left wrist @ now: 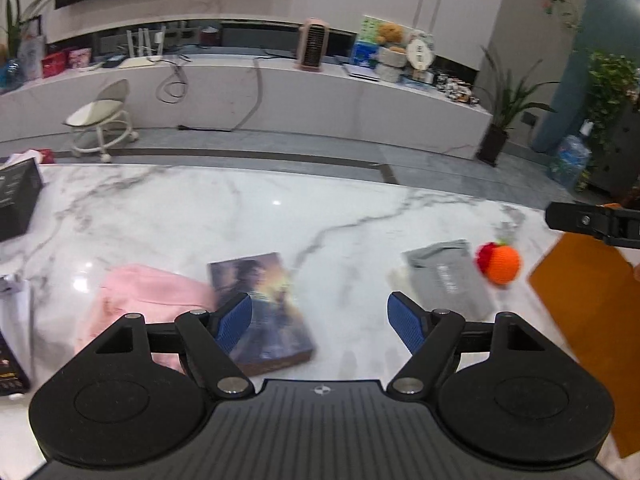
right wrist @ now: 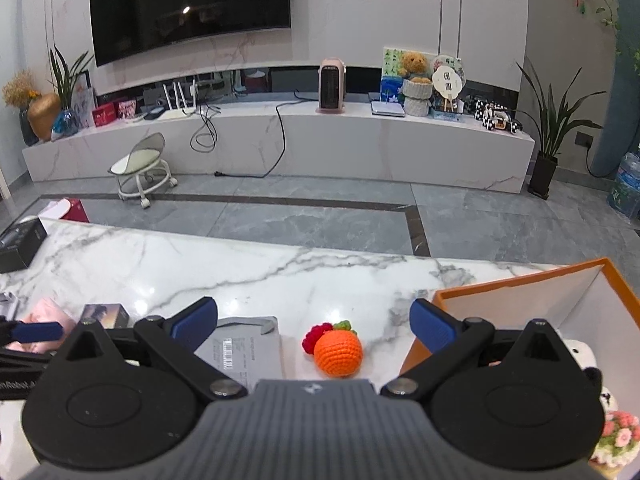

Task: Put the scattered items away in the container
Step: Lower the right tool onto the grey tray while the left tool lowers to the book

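Note:
My left gripper (left wrist: 320, 322) is open and empty above the marble table (left wrist: 240, 216). A picture box (left wrist: 262, 308) lies under its left finger, with a pink cloth (left wrist: 148, 300) to the left. A grey packet (left wrist: 450, 276) and an orange crochet fruit (left wrist: 502, 262) lie to the right. The orange container (left wrist: 588, 312) is at the right edge. My right gripper (right wrist: 314, 324) is open and empty, above the crochet fruit (right wrist: 338, 352) and the grey packet (right wrist: 244, 354). The orange container (right wrist: 520, 292) stands to the right, holding a plush toy (right wrist: 580, 350) and a flower item (right wrist: 618, 438).
A black box (left wrist: 16, 200) lies at the table's far left corner, also in the right wrist view (right wrist: 20, 242). A dark booklet (left wrist: 8, 364) and white item (left wrist: 10, 282) sit at the left edge. Beyond the table are the floor, a small stool (right wrist: 142, 170) and a long TV bench.

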